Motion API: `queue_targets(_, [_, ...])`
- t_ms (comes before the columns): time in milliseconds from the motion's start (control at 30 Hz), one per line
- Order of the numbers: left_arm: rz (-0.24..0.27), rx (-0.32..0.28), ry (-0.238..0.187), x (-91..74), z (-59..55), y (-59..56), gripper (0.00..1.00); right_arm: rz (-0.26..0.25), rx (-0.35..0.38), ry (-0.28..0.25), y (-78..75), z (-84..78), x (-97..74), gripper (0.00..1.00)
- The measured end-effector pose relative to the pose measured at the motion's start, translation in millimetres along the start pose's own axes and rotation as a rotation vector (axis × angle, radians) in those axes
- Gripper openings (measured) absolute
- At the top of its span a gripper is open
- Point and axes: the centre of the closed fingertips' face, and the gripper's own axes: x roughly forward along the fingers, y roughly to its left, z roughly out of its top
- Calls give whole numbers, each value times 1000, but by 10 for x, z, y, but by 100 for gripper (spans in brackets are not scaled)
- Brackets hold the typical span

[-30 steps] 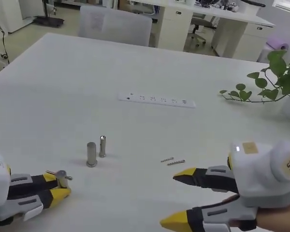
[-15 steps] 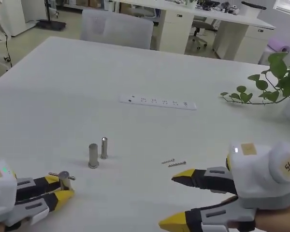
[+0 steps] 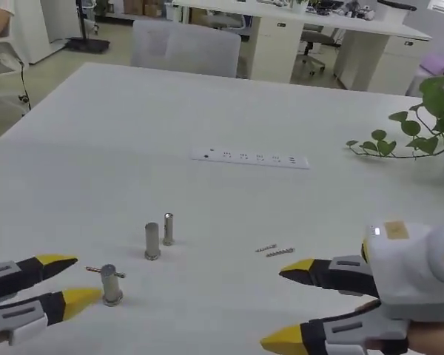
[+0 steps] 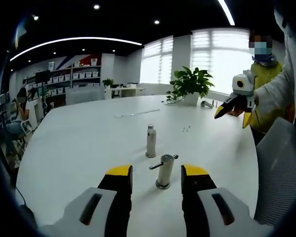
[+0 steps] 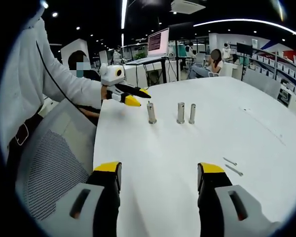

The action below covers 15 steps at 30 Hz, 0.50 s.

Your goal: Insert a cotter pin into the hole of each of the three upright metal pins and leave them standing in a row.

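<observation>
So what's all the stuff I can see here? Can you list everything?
upright silver metal pins: three, silver, front left of the table
thin inserted cotter pin: one, silver, through the nearest pin
loose thin cotter pins: two, silver, lying mid-table
flat white power strip: one, white, farther back
leafy green plant: one, green, right edge
grey chair: one, grey, behind the table
big white table: one, white
left gripper: yellow-tipped, open, at the nearest pin
right gripper: yellow-tipped, open, front right

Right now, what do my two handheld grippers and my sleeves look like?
The left gripper and right gripper match: pointed yellow tips, black jaw sections, grey slotted finger bodies, rounded white housings. The right housing carries a tan square sticker and a small lit lamp. A white sleeve covers the arm.
</observation>
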Motion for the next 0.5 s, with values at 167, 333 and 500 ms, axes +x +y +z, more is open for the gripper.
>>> queue_targets(167, [-53, -19, -5, 12, 218, -87, 43, -11, 7, -10, -27, -40, -28, 68])
queue_targets(333, [-85, -14, -11, 162, 430, -155, 47, -24, 17, -21, -43, -68, -62, 72])
queue_targets(500, [-103, 14, 26, 372, 504, -146, 47, -34, 19, -24, -57, -109, -96, 73])
